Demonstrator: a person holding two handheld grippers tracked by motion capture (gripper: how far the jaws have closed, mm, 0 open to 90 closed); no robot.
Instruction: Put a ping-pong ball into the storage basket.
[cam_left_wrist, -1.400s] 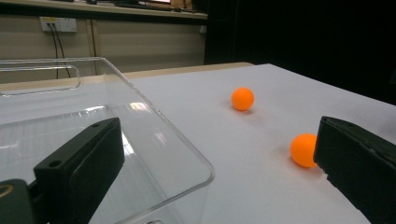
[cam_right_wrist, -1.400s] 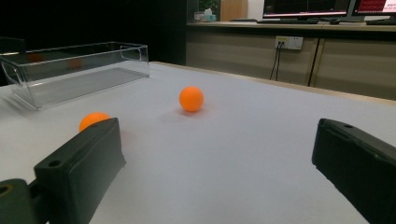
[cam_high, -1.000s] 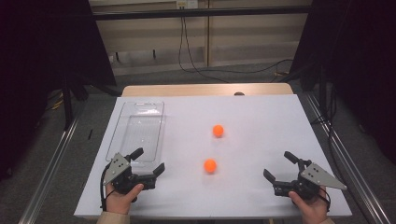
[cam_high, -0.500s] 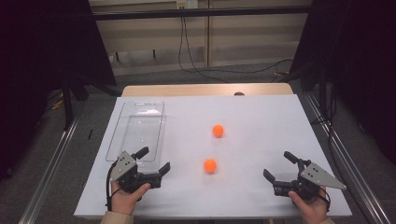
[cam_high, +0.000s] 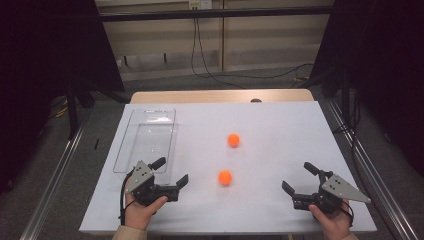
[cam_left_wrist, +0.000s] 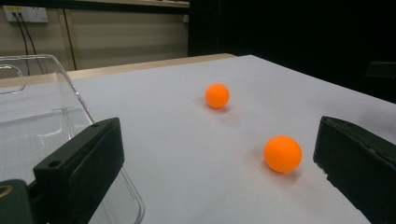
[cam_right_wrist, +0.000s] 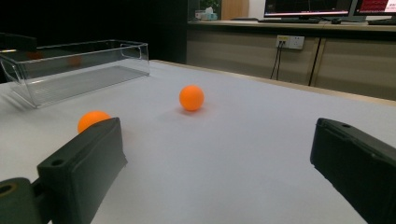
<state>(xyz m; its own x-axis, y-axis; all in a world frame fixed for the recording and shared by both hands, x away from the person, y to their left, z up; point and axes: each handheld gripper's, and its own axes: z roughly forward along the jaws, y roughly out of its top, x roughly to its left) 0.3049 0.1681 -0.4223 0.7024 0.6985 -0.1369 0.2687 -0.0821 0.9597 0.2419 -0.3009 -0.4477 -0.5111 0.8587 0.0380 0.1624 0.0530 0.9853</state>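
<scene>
Near orange ball (cam_high: 225, 177) lies on white table (cam_high: 280, 130), just right of left gripper (cam_high: 170, 173), jaws spread, tilted toward it; right gripper (cam_high: 299, 179) spread, well apart.
Left gripper view: ball (cam_left_wrist: 282, 153) nearer its right jaw, far ball (cam_left_wrist: 217, 95) beyond, clear tray (cam_left_wrist: 32, 116) left.
Right gripper view: ball (cam_right_wrist: 91, 119) behind its left jaw; monitor text unreadable.
</scene>
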